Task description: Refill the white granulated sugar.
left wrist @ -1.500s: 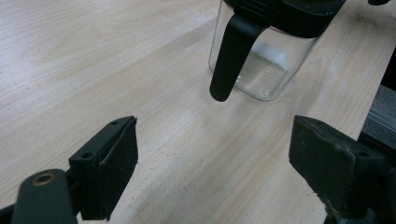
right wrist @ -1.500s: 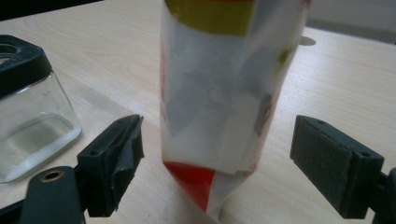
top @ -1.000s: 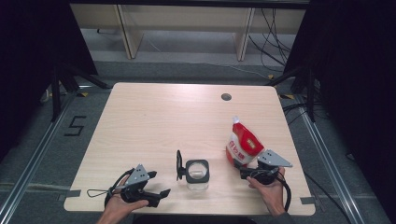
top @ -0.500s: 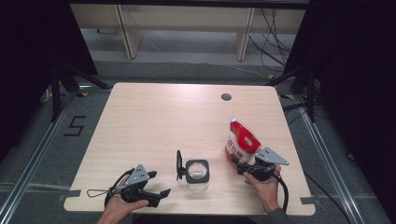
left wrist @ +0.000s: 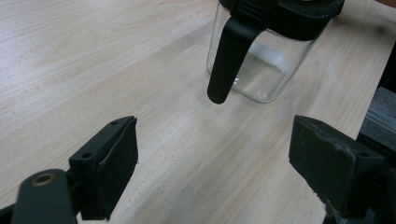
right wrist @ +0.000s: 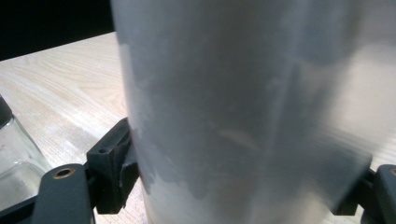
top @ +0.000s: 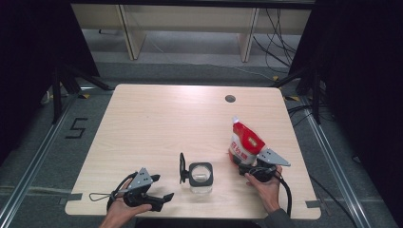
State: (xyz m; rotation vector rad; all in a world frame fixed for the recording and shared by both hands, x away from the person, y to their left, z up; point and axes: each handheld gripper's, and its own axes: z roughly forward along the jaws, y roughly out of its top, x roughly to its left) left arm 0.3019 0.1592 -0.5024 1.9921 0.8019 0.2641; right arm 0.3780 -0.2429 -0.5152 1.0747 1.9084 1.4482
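Note:
A red and white pouch (top: 244,142) stands upright at the right of the table (top: 166,123). My right gripper (top: 241,164) reaches it from the near side. In the right gripper view the pouch (right wrist: 233,116) stands between the jaws, which have just been closing and now touch its sides. A clear glass jar (top: 200,175) with a black lid and a black handle stands near the front edge. My left gripper (top: 161,199) rests open on the table left of the jar, nothing between its jaws. In the left gripper view the jar (left wrist: 266,60) stands ahead, handle towards me.
A small round hole (top: 230,99) sits near the table's far edge. The table's front edge runs just behind both hands. Dark stands and cables flank the table on the floor. The jar's glass edge (right wrist: 18,154) lies left of the right gripper.
My right gripper has slid a little to the left, closer onto the pouch's base, and its jaws have narrowed on it. The left gripper and the jar have stayed put.

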